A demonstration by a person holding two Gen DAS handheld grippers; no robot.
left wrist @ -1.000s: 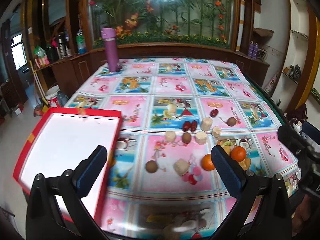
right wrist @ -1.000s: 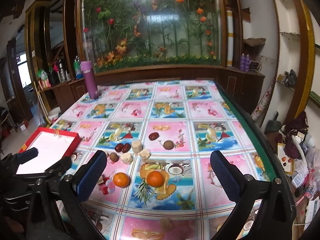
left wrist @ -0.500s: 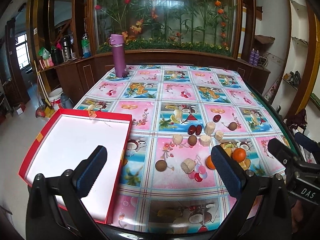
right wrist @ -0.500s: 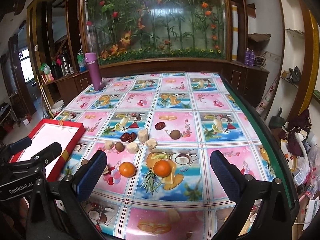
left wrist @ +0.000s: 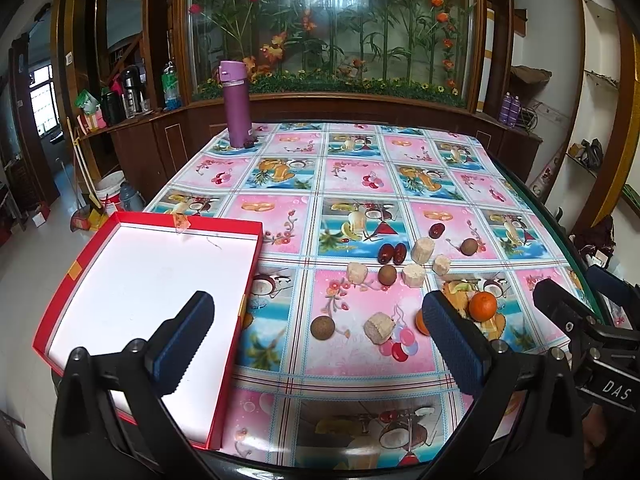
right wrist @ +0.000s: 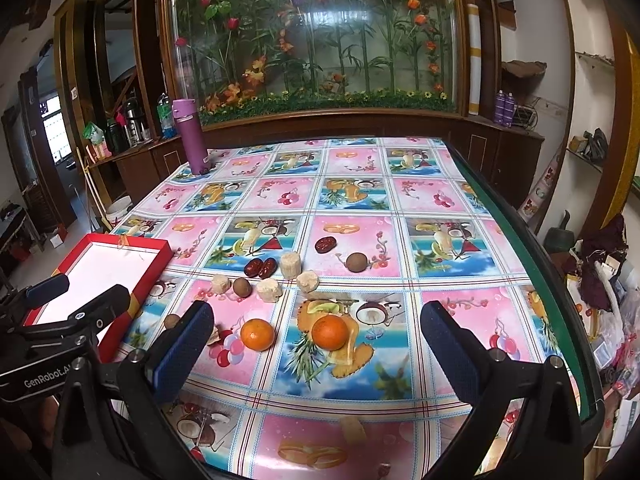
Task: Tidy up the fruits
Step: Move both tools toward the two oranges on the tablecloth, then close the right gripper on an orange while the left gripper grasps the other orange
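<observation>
Fruit is scattered mid-table on the patterned cloth (right wrist: pixel 360 196), none in the red tray (left wrist: pixel 256 248) yet. Two oranges sit nearest the front edge: one orange (right wrist: pixel 330 332) lies dead ahead between the right gripper (right wrist: pixel 316 354) fingers' line of sight, the other orange (right wrist: pixel 257 334) just left of it, closer to the right gripper's left finger. Both are round, so no long axis to line up with. The right gripper is clearly the nearer one; its jaws are spread wide, holding nothing.

The left gripper (left wrist: pixel 318 340) is also spread wide and empty, hovering over the near table edge with its left finger above the tray. Ahead of it lie a brown round fruit (left wrist: pixel 322 327) and a pale cut chunk (left wrist: pixel 379 327), close together (the second orange is half hidden behind its right finger in that view).

Further back is a cluster: pale chunks (right wrist: pixel 291 265), a pair of red dates (right wrist: pixel 261 267) touching each other, a lone date (right wrist: pixel 325 244), and more brown round fruits (right wrist: pixel 356 261); possibly longans, too small to tell. The tray sits at the table's left edge, well apart from the oranges, so the carry likely crosses the left gripper's space. A purple bottle (right wrist: pixel 192 136) stands at the far corner, out of the way.
</observation>
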